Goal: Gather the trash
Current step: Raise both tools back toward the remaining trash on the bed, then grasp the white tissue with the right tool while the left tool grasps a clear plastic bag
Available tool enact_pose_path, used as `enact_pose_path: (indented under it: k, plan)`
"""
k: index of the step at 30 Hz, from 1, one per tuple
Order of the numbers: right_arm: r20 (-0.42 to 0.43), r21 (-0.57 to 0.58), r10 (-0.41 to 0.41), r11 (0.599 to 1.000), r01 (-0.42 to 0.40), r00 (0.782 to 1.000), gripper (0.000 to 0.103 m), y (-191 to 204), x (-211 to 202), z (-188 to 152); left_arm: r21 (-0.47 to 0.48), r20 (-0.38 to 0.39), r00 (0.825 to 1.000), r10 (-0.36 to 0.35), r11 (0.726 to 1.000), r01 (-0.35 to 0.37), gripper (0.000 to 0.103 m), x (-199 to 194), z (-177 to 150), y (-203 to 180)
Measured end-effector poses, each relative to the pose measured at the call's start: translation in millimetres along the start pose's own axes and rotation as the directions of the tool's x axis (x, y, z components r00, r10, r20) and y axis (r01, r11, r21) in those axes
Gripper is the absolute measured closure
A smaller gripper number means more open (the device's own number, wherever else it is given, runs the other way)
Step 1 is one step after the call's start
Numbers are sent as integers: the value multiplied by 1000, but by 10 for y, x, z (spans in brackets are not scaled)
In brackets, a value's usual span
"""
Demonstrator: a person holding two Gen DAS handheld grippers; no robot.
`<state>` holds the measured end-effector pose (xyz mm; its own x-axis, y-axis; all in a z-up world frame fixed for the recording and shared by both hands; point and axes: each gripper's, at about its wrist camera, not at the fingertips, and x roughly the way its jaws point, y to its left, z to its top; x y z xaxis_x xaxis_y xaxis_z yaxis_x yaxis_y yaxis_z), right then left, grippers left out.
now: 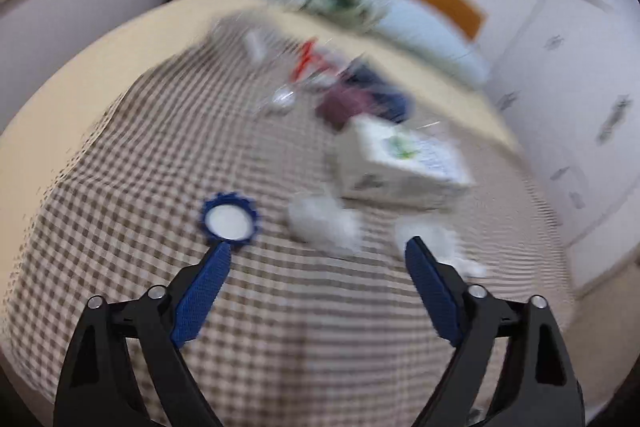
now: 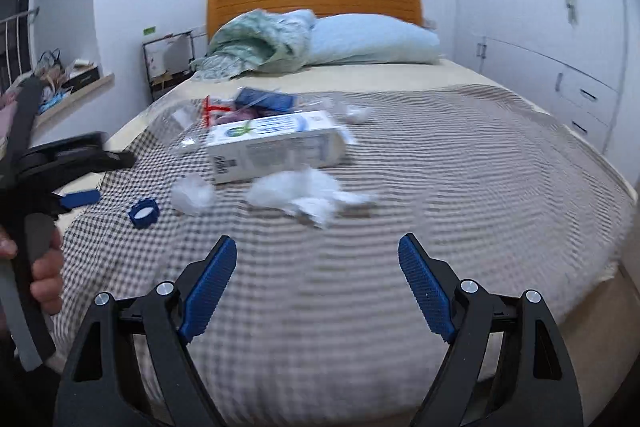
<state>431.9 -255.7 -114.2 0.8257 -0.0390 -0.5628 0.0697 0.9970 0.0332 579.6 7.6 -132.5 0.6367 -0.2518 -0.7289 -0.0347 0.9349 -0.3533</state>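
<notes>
Motion blur smears the red item [image 1: 306,61] beyond telling.

The left tongs [image 1: 318,253] have two black plastic arms that widen toward the camera, each with a long cut-out window near its base. Each arm carries two round silver screw heads, one on the outer shoulder and one closer in. Flat blue pads [image 1: 202,297] with a fine cross-hatched grip texture are fixed to the inner faces and taper to a point. The right tongs [image 2: 316,253] are built the same way: black arms, silver screws, textured blue pads [image 2: 426,293]. To the left of the right tongs, the other tool's body shows as a black frame with a grey foam-like handle, and a hand [image 2: 42,273] is wrapped round it; no sleeve is in view.
</notes>
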Motion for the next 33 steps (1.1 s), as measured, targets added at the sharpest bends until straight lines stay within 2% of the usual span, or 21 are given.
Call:
enact_pose_path:
  k: [3, 6, 8, 11, 15, 16, 17, 19, 20, 22, 24, 25, 29, 33]
  plan:
    - [-20, -9, 4, 1000, -5, 1000, 23, 231, 366, 12, 125, -5, 1000, 18, 992, -17, 24, 214, 150, -129]
    - [-51, -39, 45, 998, -47, 998, 23, 275, 656, 30, 186, -30, 1000, 7, 982, -1, 26, 399, 175, -199]
    - [-54, -71, 86, 993, -89, 995, 23, 165, 760, 91, 196, -106, 994, 32, 981, -11, 42, 630, 166, -187]
    - [-55, -66, 47, 997, -51, 997, 23, -21, 1028, 254, 195, -140, 990, 31, 981, -3, 44, 805, 169, -192]
    - [-97, -13, 61, 998, -63, 993, 23, -286, 1314, 345, 214, -171, 985, 26, 977, 11, 51, 1032, 224, -296]
    - [-125, 3, 67, 998, -67, 990, 26, -320, 1440, 352, 226, -190, 980, 54, 974, -10, 52, 1099, 229, -327]
    - [-142, 17, 74, 997, -73, 987, 41, -348, 1495, 346, 244, -200, 976, 84, 969, -34, 54, 1152, 225, -356]
    - [-215, 79, 94, 994, -79, 972, 61, -434, 1707, 293, 270, -201, 975, 97, 962, -40, 69, 1187, 227, -387]
    - [-237, 107, 110, 990, -87, 965, 64, -477, 1772, 261, 289, -206, 973, 99, 957, -36, 77, 1189, 226, -395]
    - [-224, 133, 123, 987, -94, 967, 71, -531, 1758, 220, 272, -203, 977, 69, 962, -12, 90, 1166, 284, -391]
    - [-222, 137, 114, 987, -85, 968, 80, -547, 1735, 227, 233, -165, 986, 9, 972, 30, 94, 1032, 374, -345]
    - [-215, 141, 112, 987, -83, 970, 88, -553, 1720, 229, 215, -139, 990, -20, 975, 50, 95, 948, 420, -321]
    - [-160, 166, 56, 986, -29, 986, 91, -610, 1592, 275, 126, -80, 991, -104, 986, 114, 96, 690, 552, -220]
    - [-94, 203, 30, 979, -10, 995, 91, -699, 1427, 322, 134, -63, 993, -99, 985, 106, 96, 575, 525, -212]
